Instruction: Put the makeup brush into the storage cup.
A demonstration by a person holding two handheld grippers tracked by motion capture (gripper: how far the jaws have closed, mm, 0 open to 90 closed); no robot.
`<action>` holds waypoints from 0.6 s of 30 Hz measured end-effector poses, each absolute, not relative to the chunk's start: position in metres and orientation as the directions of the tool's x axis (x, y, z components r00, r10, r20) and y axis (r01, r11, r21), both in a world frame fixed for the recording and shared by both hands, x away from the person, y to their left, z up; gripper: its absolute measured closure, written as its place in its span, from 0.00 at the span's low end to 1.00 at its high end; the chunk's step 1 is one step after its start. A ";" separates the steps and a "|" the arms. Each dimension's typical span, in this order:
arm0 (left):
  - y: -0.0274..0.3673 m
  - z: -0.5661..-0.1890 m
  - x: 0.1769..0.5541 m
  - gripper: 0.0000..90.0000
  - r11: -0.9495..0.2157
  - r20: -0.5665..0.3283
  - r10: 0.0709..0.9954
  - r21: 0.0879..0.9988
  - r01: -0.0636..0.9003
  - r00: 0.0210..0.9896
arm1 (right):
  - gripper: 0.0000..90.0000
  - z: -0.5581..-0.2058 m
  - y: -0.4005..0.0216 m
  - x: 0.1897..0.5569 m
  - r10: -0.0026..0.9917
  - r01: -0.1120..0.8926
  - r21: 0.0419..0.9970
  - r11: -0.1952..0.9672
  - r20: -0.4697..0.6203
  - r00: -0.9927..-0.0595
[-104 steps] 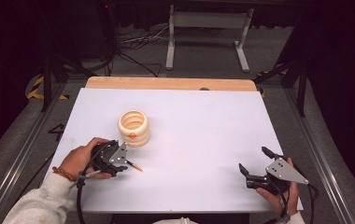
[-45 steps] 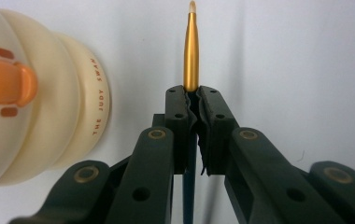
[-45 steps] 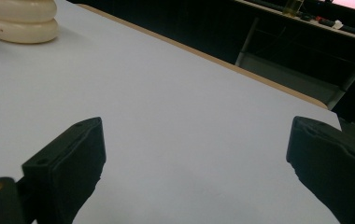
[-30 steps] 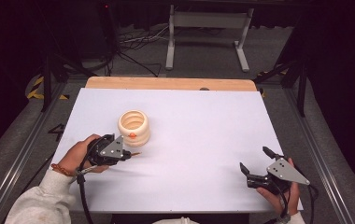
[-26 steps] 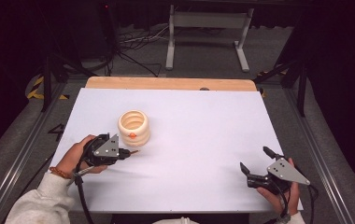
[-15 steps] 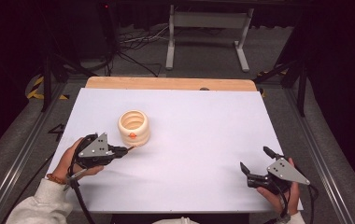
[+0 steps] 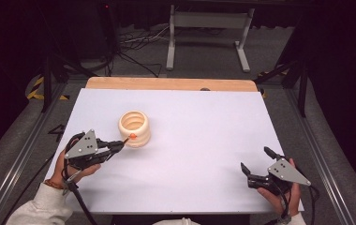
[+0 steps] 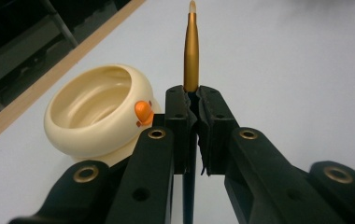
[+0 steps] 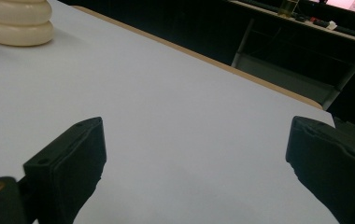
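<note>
A cream ribbed cup [image 7: 134, 127] with a small orange knob [image 8: 143, 111] on its side stands left of centre on the white table [image 7: 199, 140]. My left gripper [image 7: 115, 146] sits just left of the cup, shut on a thin brush [image 8: 192, 51] with a gold ferrule and a pale tip. In the left gripper view the brush sticks out forward past the cup [image 8: 94, 114], over the bare table. My right gripper [image 7: 255, 160] rests near the front right corner, open, with nothing between its jaws [image 9: 194, 140]. The cup [image 9: 14, 21] stands far off at the upper left of the right gripper view.
A wooden strip [image 7: 166, 84] runs along the table's far edge. Beyond it a metal stand [image 7: 209, 21] and cables [image 7: 134, 44] sit on the dark floor. Rails [image 7: 326, 173] flank the table on both sides.
My left gripper has drawn back to the left and swung round, bringing the brush's front end up beside the cup. The right gripper has stayed put.
</note>
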State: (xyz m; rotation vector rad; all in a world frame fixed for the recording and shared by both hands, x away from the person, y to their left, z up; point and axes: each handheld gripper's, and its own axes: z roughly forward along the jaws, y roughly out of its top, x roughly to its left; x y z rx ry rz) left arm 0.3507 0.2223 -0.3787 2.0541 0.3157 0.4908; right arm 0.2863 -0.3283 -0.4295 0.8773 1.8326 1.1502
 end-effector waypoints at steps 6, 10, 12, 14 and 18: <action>0.227 -0.375 0.349 0.93 -0.448 0.204 0.451 0.894 0.022 0.869 | 0.06 -0.430 -0.329 0.287 0.856 0.145 0.927 0.347 -0.251 -0.451; 0.230 -0.370 0.347 0.93 -0.401 0.201 0.482 0.916 0.011 0.853 | 0.06 -0.430 -0.328 0.287 0.855 0.146 0.926 0.349 -0.251 -0.453; 0.231 -0.368 0.346 0.93 -0.384 0.199 0.493 0.923 0.006 0.847 | 0.06 -0.430 -0.328 0.287 0.854 0.146 0.925 0.352 -0.253 -0.454; 0.233 -0.367 0.346 0.93 -0.374 0.195 0.494 0.927 0.005 0.847 | 0.06 -0.430 -0.328 0.287 0.854 0.143 0.925 0.351 -0.254 -0.454; 0.234 -0.364 0.345 0.93 -0.343 0.194 0.509 0.939 -0.009 0.839 | 0.06 -0.430 -0.328 0.287 0.855 0.146 0.926 0.348 -0.250 -0.453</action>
